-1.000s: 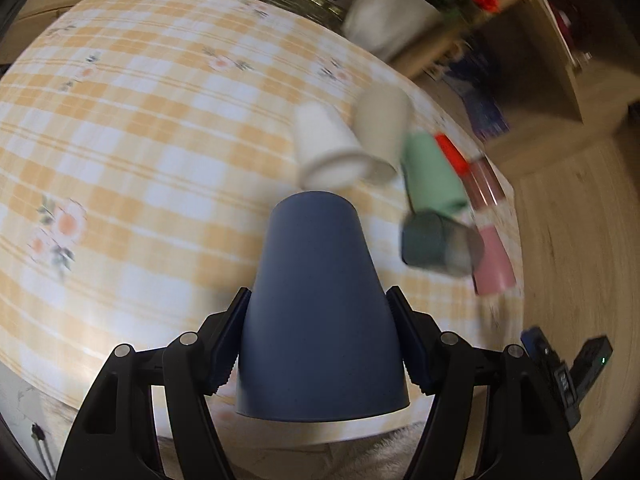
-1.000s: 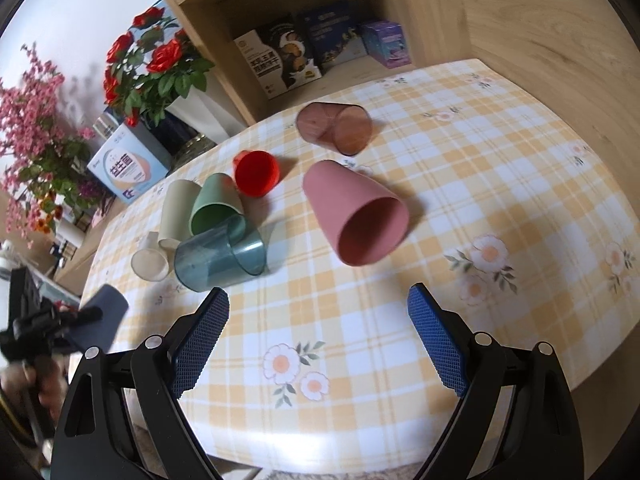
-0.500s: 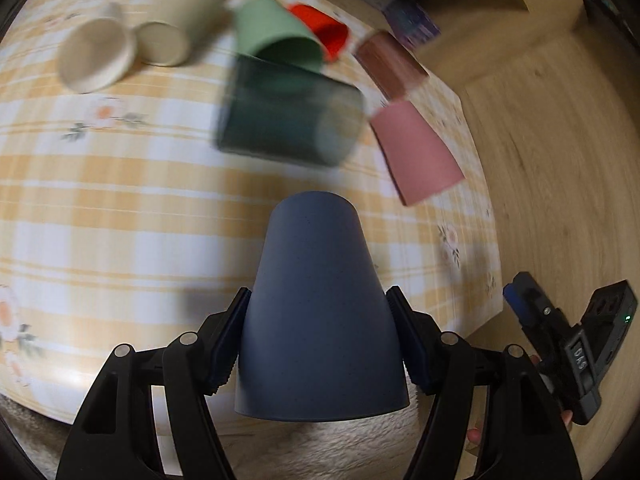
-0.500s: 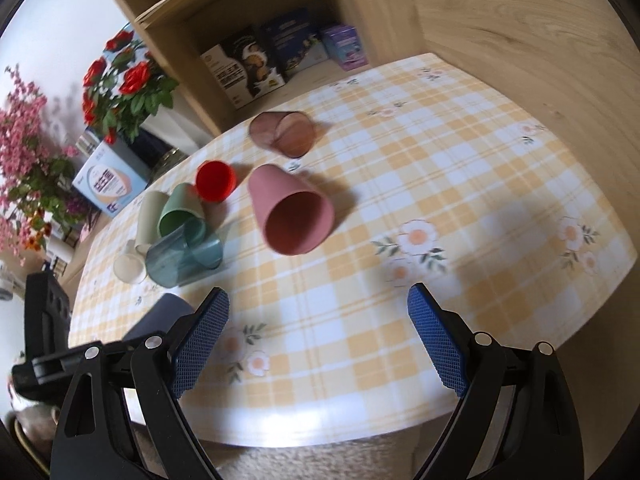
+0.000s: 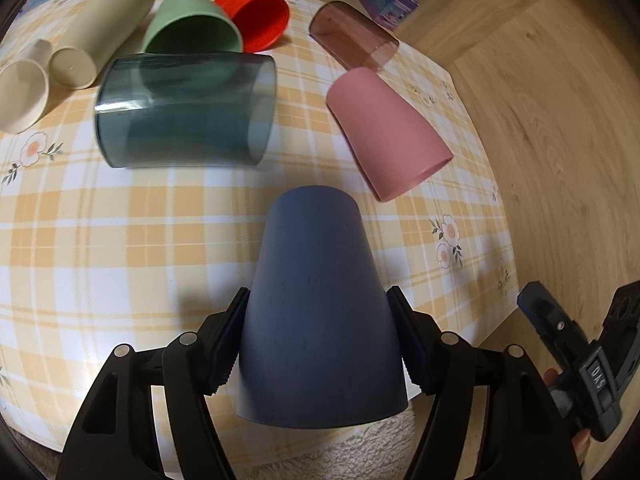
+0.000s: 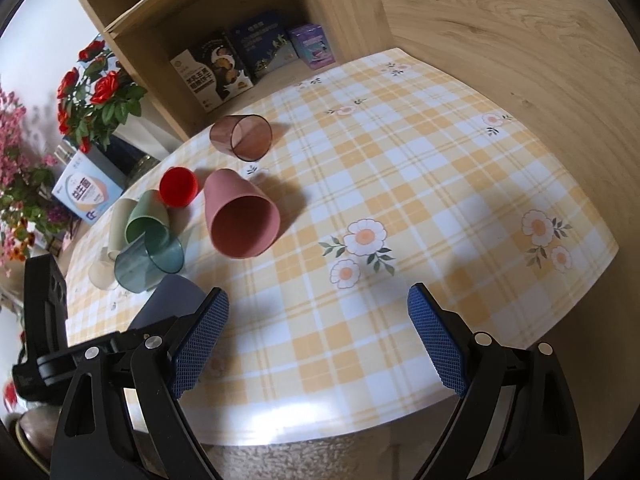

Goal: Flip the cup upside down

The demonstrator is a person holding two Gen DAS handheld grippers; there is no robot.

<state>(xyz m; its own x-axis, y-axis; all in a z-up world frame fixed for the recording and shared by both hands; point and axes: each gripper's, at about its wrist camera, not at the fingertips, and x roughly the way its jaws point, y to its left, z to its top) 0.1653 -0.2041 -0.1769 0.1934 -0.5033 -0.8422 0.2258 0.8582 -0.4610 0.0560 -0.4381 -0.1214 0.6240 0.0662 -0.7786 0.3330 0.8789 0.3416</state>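
Our left gripper [image 5: 320, 344] clamps the blue cup [image 5: 320, 320] by its sides near the rim, closed base pointing away toward twelve o'clock, over the table's [image 5: 120, 260] near edge. Our right gripper [image 6: 318, 334] hangs spread and empty at the cup's three o'clock. To finish well, we judge we should tip the rim down flat over bare cloth, staying short of the pink cup [image 5: 388, 132] at one o'clock and the teal cup [image 5: 184, 116] at eleven, then let go only once the rim sits level.

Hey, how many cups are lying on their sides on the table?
7: cream cup, beige cup, green cup, red cup, teal cup, translucent brown cup, pink cup. Others may be hidden.
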